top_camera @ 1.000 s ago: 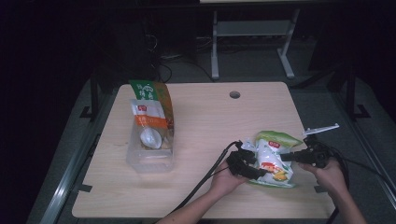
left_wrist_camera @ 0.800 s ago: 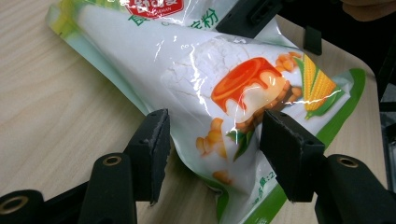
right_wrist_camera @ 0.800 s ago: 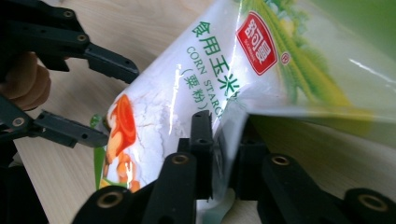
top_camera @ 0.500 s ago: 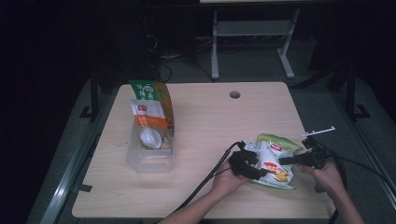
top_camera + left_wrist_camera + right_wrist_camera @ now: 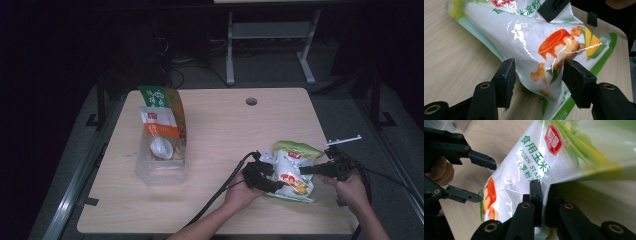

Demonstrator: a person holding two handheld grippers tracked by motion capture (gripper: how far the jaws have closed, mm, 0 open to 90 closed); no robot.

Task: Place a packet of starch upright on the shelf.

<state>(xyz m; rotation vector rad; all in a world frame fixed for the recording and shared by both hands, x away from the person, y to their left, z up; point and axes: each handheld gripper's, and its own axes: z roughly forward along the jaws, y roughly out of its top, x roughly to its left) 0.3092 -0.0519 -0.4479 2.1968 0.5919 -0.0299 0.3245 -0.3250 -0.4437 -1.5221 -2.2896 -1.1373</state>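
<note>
Cornstarch bag (image 5: 290, 172) between both grippers, on table (image 5: 220, 135).
R gripper (image 5: 544, 192) pinches bag edge; L gripper (image 5: 537, 75) jaws apart, straddling corner w/o pressing.

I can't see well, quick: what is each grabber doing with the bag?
Left gripper: open, its jaws astride the corn starch bag's bottom corner, not pinching it.
Right gripper: shut on the bag's edge, having just closed.
</note>
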